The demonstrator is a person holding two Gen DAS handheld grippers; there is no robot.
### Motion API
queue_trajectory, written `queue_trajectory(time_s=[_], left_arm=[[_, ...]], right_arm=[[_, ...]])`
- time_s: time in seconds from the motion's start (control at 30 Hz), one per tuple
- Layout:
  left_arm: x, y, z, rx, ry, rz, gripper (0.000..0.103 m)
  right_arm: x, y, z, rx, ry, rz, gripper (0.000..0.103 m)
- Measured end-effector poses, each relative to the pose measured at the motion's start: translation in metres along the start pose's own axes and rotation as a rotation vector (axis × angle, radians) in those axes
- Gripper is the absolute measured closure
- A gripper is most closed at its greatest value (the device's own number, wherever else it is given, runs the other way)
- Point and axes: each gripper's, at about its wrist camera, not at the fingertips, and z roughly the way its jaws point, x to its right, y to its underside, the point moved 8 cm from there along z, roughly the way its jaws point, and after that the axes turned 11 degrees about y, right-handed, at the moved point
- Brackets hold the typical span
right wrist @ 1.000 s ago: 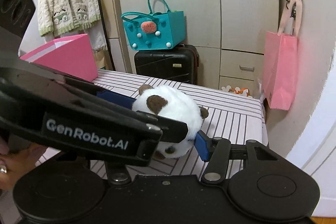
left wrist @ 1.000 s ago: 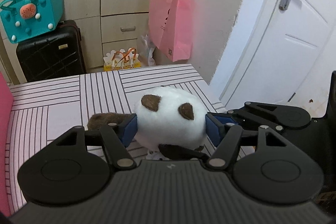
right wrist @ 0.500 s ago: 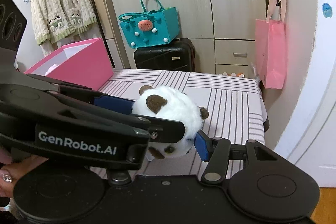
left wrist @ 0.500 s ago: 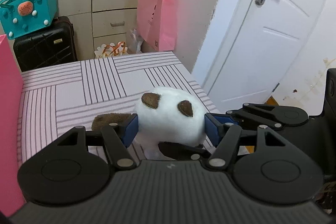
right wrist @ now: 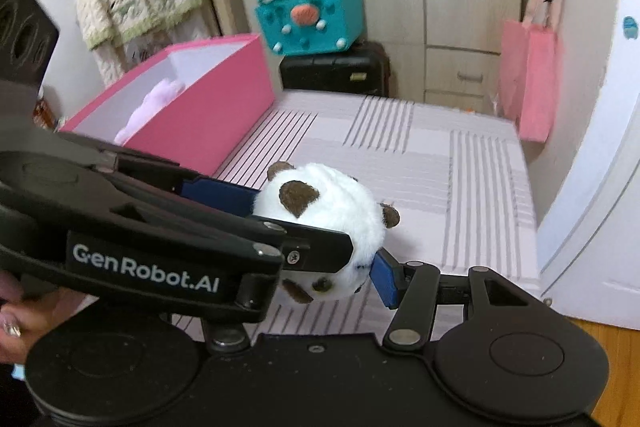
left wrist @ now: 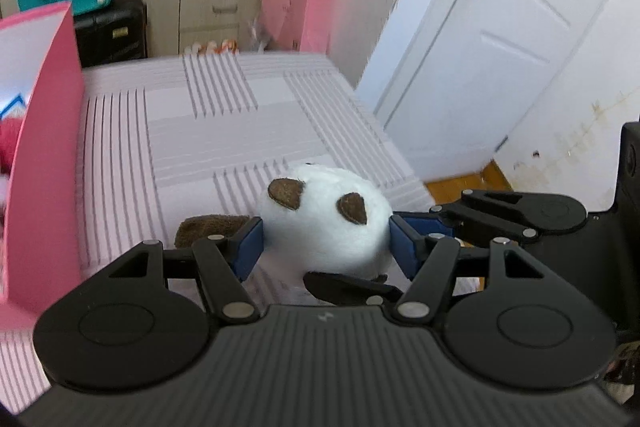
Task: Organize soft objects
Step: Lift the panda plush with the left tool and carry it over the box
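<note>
Panda plush (left wrist: 325, 217) is carried nearer the pink box (right wrist: 208, 123); clamped by left gripper (left wrist: 325, 247) and right gripper (right wrist: 320, 259), half-open. Soft, light; flanks are best gripped.

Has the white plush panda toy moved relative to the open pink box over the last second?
Yes. The white plush panda toy has been carried toward the open pink box, which looms far closer at left in both views; the toy hangs above the striped pink bedcover.

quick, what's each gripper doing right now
Left gripper: closed on the panda plush.
Right gripper: closed on the same panda plush.
</note>
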Motion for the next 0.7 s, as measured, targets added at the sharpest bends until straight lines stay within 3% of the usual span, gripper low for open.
queue_trajectory(time_s=[0.37, 0.7], left_arm=[[-0.022, 0.04, -0.066, -0.057, 0.001, -0.101, 0.038], [-0.061, 0.075, -0.146, -0.046, -0.038, -0.276, 0.038]], right_arm=[[-0.068, 0.01, -0.025, -0.075, -0.069, -0.086, 0.04], [-0.147, 0.0, -0.045, -0.158, -0.22, -0.156, 0.04]])
